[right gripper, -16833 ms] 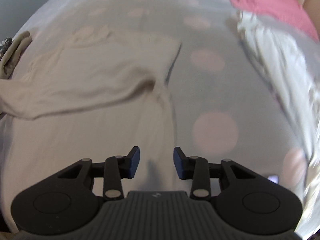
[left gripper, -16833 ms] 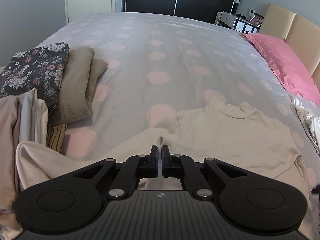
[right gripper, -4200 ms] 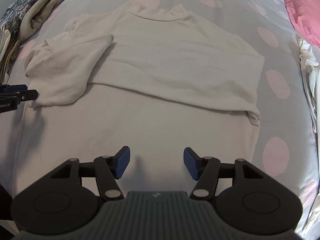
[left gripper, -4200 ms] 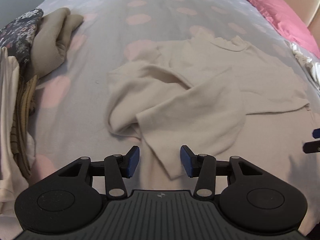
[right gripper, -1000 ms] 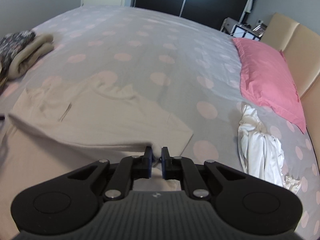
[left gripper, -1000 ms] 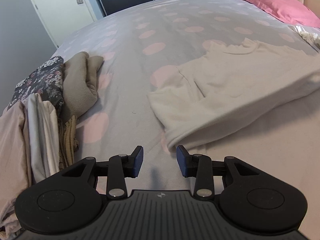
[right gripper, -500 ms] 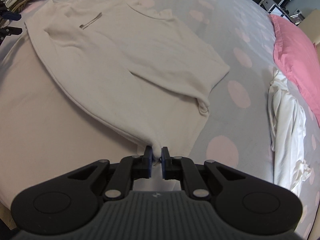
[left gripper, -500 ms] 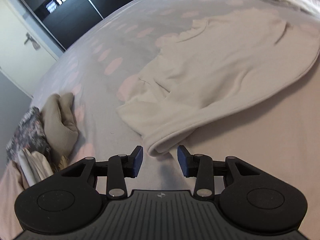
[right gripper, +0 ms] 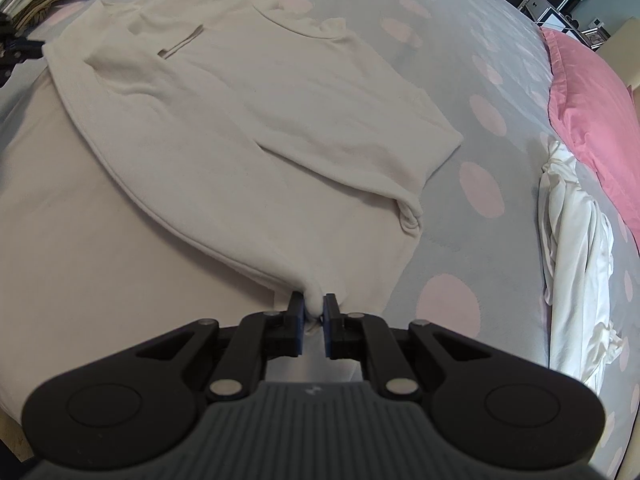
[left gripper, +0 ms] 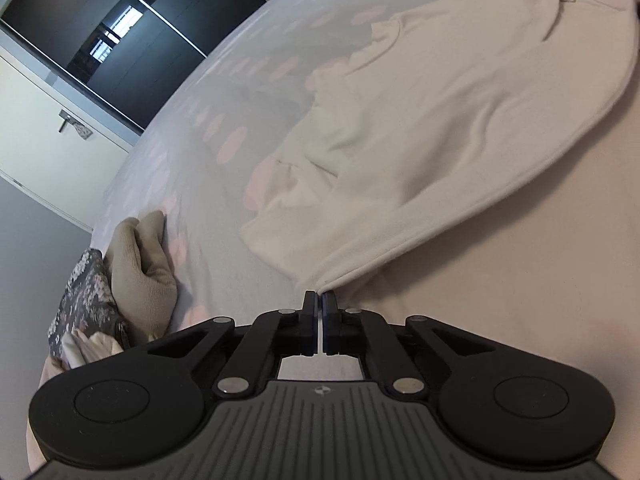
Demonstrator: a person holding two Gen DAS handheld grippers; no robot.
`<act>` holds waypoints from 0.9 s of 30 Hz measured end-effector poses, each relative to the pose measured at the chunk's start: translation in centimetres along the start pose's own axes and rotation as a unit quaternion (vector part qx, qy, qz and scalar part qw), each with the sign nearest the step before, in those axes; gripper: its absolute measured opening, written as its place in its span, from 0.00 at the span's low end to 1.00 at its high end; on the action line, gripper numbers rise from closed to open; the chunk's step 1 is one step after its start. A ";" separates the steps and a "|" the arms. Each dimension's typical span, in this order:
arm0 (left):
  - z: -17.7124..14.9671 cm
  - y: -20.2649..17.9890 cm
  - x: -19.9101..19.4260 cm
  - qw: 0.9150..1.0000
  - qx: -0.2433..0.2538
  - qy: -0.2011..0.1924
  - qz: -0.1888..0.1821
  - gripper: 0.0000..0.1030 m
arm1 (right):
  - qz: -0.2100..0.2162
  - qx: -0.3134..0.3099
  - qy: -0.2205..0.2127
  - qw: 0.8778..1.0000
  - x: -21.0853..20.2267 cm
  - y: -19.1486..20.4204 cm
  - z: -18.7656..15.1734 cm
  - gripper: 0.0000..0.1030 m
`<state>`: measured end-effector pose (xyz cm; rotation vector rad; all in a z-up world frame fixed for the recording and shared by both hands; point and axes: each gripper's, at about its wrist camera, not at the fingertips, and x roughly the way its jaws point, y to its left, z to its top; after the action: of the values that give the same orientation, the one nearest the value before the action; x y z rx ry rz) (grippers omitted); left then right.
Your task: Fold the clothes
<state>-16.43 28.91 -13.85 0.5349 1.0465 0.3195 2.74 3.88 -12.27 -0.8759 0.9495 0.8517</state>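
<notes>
While the cream sweater [right gripper: 280,120] is lying partly folded on the bed [right gripper: 460,80], both grippers are pinching its near edge: left gripper [left gripper: 320,300] jaws closed on one corner, right gripper [right gripper: 314,306] jaws clamping bunched fabric, likely keeping the edge taut for folding.

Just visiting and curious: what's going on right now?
Left claw and right claw both shut on cream sweater hem corners. Sleeves folded in. Nothing blocking.
</notes>
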 end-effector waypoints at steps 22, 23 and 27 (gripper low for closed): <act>-0.7 6.5 -0.6 0.982 -0.180 0.057 -0.022 0.02 | 0.057 0.141 -0.037 0.988 -2.0 -7.1 0.4 0.36; -0.4 6.9 -0.5 0.979 -0.196 0.053 -0.025 0.03 | 0.062 0.155 -0.033 0.985 -1.5 -7.4 0.5 0.36; 0.5 8.2 0.0 0.966 -0.254 0.043 -0.033 0.13 | 0.083 0.193 -0.013 0.978 1.1 -7.8 0.9 0.38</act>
<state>-16.00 35.54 -9.10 0.0248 1.0153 0.5361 10.33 1.91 -11.17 -0.4543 1.1300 0.7826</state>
